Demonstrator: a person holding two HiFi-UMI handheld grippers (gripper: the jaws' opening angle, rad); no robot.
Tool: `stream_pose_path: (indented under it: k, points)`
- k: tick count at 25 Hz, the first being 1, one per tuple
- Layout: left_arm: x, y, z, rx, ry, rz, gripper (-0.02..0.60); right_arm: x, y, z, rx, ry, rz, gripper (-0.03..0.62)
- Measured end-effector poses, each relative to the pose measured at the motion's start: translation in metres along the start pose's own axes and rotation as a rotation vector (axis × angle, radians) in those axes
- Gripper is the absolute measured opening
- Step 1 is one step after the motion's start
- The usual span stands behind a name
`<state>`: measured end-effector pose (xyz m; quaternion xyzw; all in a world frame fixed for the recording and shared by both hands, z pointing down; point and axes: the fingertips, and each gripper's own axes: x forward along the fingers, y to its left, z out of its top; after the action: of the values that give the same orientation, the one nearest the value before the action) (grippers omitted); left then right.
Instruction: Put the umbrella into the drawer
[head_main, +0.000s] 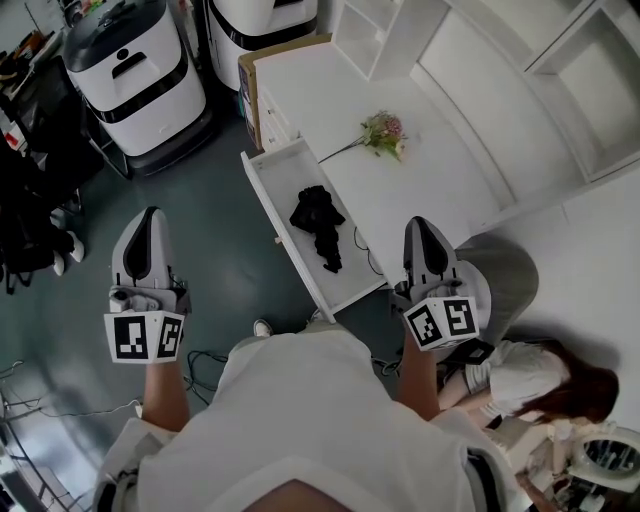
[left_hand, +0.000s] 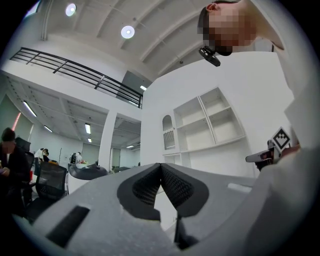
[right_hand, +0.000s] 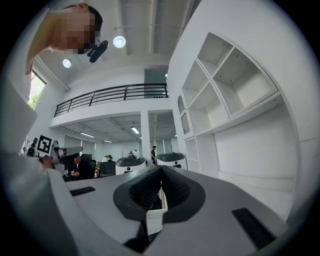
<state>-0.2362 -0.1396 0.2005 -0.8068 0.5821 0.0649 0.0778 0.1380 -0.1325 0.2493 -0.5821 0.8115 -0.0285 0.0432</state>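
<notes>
Black umbrella (head_main: 318, 225) is lying inside the open drawer (head_main: 283, 176) beside a white desk (head_main: 430, 170) bearing a flower sprig (head_main: 383, 131). Left gripper (head_main: 150, 213) and right gripper (head_main: 420, 223) are hovering apart from it, jaws together

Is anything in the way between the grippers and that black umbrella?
Nothing visible. The umbrella lies uncovered in the open drawer. The left gripper and right gripper, both shut and empty, hang either side of it with clear space between.
</notes>
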Motion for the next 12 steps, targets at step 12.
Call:
stream_pose_path:
  k: [12]
  points:
    - [0.038,-0.051,-0.002,-0.019,0.003,-0.002,0.012,-0.003,-0.053,0.002,0.017,0.007,0.033,0.002]
